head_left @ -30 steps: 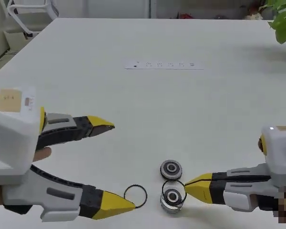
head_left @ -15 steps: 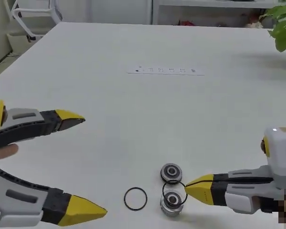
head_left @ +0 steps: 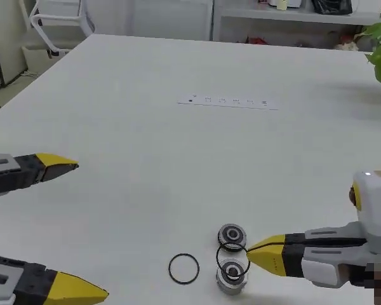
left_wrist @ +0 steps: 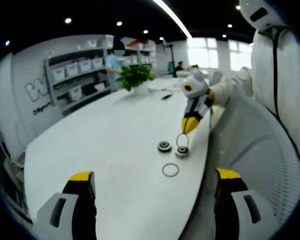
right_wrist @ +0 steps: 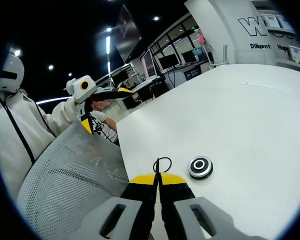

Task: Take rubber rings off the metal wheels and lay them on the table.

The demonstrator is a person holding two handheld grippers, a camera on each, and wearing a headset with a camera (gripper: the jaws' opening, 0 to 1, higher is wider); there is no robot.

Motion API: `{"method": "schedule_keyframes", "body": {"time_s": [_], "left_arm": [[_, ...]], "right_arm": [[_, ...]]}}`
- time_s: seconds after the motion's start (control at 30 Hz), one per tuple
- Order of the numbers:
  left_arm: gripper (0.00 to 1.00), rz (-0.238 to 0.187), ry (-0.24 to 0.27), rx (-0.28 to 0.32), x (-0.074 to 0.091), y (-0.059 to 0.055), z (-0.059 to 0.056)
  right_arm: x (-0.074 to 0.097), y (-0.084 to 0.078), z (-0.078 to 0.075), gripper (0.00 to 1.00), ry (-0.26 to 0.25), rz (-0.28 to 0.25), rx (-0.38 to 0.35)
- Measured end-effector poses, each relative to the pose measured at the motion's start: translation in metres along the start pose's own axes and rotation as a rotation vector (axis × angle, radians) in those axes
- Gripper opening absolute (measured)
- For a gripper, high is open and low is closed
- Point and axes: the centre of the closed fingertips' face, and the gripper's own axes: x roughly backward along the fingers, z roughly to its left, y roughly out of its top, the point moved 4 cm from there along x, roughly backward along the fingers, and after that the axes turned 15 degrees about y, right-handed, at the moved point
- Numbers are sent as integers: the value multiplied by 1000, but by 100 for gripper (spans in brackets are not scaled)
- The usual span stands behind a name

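Right hand-held gripper [head_left: 249, 253] jaws together, pinching a rubber ring [head_left: 218, 255] over the near metal wheel [head_left: 232, 273], near-right on the tabletop [head_left: 178, 159]. Left hand-held gripper [head_left: 91, 230] spread wide, empty. Ring looks thin, light, stretchy: grip the strand edge, expect snap-back when it clears.

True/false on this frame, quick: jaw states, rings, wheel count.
1. The right gripper is shut on a rubber ring. True.
2. The left gripper is shut. False: its jaws stand wide open, holding nothing.
3. A loose ring lies flat on the table. True.
4. Three metal wheels are on the table. False: two, the far wheel and the near wheel.
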Motion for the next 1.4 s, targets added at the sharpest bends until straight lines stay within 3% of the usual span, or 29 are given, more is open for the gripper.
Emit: {"method": "schedule_keyframes", "body": {"time_s": [0.27, 0.7, 1.13, 1.4], "left_arm": [[100, 13, 47, 24, 10, -10, 4], [100, 3, 96, 64, 24, -17, 8], [100, -2, 77, 117, 25, -21, -2], [100, 12, 72, 129, 23, -26, -5]], "right_arm": [[-6, 10, 4, 0, 26, 25, 24], [-23, 28, 10, 0, 89, 56, 63], [-43, 39, 13, 0, 143, 97, 94], [-60, 36, 14, 0, 179, 138, 100]]}}
